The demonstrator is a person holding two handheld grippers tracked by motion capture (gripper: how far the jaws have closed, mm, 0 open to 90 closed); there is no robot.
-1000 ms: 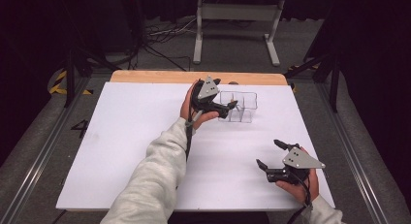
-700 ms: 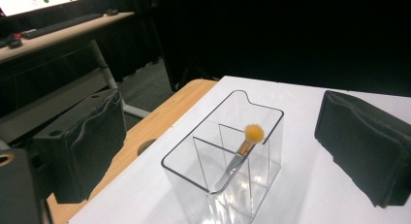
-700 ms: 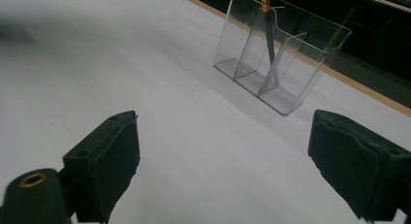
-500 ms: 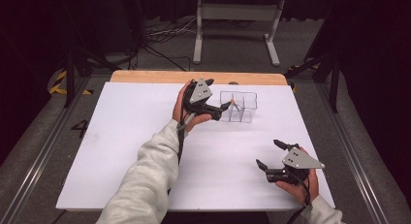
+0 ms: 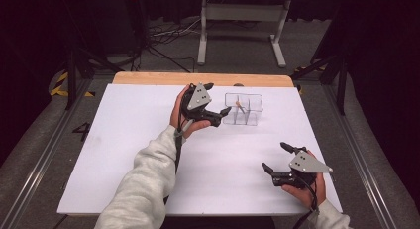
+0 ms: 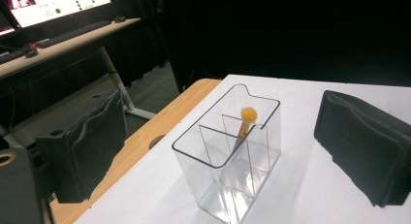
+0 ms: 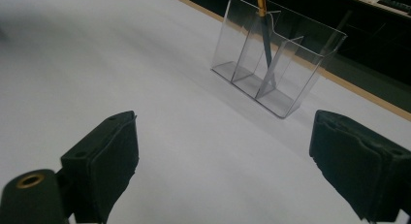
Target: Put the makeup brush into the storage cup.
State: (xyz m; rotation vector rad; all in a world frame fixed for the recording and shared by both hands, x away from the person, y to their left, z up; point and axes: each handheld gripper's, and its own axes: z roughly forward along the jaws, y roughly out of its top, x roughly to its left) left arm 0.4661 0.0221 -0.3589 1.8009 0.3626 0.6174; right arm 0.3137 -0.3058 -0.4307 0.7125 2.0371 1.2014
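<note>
A clear plastic organizer [image 5: 243, 110] with three compartments stands on the white table top [image 5: 124, 140] toward the back. A brush with an orange tip [image 6: 248, 115] leans upright in one compartment. My left gripper [image 5: 218, 98] hovers just left of the organizer, open and empty, with its jaws wide to either side of the organizer [image 6: 228, 156] in the left gripper view. My right gripper [image 5: 274, 156] rests near the front right of the table, open with nothing between its jaws. The right gripper view shows the organizer [image 7: 278, 49] far ahead of it, with the brush handle [image 7: 261, 6] in it.
A strip of wooden table edge [image 5: 198, 79] runs along the back. Dark floor with cables and a metal stand [image 5: 242, 21] lies beyond. A desk with a monitor [image 6: 53, 6] is off to the side.
My left gripper has drawn back a little to the left, away from the organizer. The right gripper has stayed where it was.
</note>
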